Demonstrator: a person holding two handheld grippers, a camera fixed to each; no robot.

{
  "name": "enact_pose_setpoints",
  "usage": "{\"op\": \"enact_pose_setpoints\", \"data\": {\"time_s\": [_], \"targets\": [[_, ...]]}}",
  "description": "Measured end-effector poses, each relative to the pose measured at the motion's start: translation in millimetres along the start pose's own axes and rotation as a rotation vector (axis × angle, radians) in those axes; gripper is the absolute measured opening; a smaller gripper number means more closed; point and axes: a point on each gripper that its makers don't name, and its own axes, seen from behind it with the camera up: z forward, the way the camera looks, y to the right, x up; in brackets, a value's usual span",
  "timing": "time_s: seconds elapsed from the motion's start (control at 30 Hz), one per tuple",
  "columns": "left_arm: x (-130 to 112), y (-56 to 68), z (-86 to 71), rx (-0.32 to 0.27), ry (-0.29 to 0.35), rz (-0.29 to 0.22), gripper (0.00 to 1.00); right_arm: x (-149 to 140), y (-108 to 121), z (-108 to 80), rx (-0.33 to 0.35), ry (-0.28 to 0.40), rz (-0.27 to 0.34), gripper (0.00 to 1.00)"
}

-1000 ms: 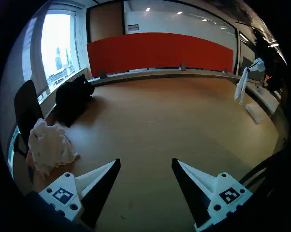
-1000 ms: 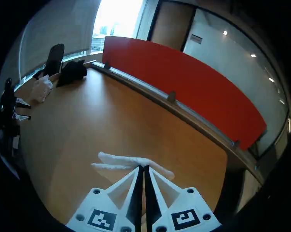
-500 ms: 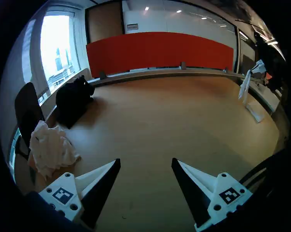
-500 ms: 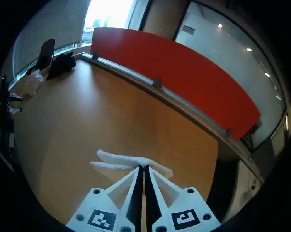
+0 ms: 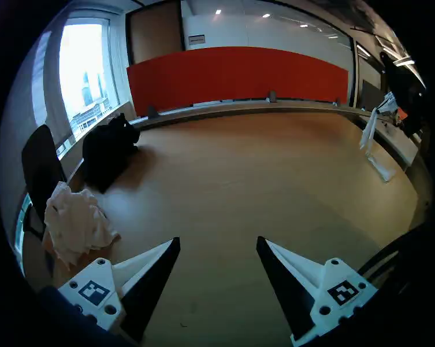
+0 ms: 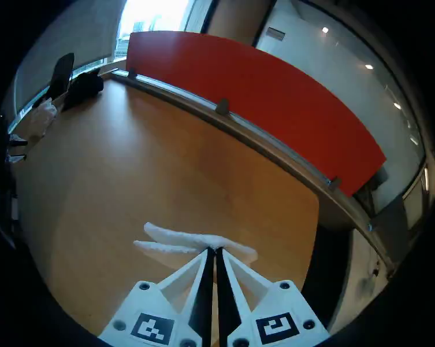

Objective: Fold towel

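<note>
Two claws, one busy. The right gripper [image 6: 215,251] has its fingers pressed together on a white towel [image 6: 188,240], pinched at the cloth's near edge. The towel's long axis runs left to right across the fingertips, over the wooden table [image 6: 130,162]. The left gripper [image 5: 217,243] is spread wide and holds nothing, low over bare tabletop. From there the towel hangs far off to the right, well apart. I'd judge the left must swing right to catch a free corner. A crumpled white heap [image 5: 73,222] sits near left, with a black bag [image 5: 107,150] beyond it.
</note>
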Motion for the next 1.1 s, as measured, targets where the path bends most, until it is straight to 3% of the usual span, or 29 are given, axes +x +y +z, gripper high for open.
{"op": "enact_pose_setpoints", "data": {"time_s": [0.4,0.7,1.1], "targets": [[5,5.5,1.5,-0.004,0.002,0.006,0.98,-26,8,-6.9,-0.011,-0.029,0.027,0.03],[6,7.1,-0.2,-0.009,0.002,0.014,0.98,-75,16,-20.8,-0.032,-0.081,0.064,0.03],[6,7.0,-3.4,-0.01,-0.001,0.027,0.99,-148,8,-30.4,-0.047,-0.174,0.123,0.03]]}}
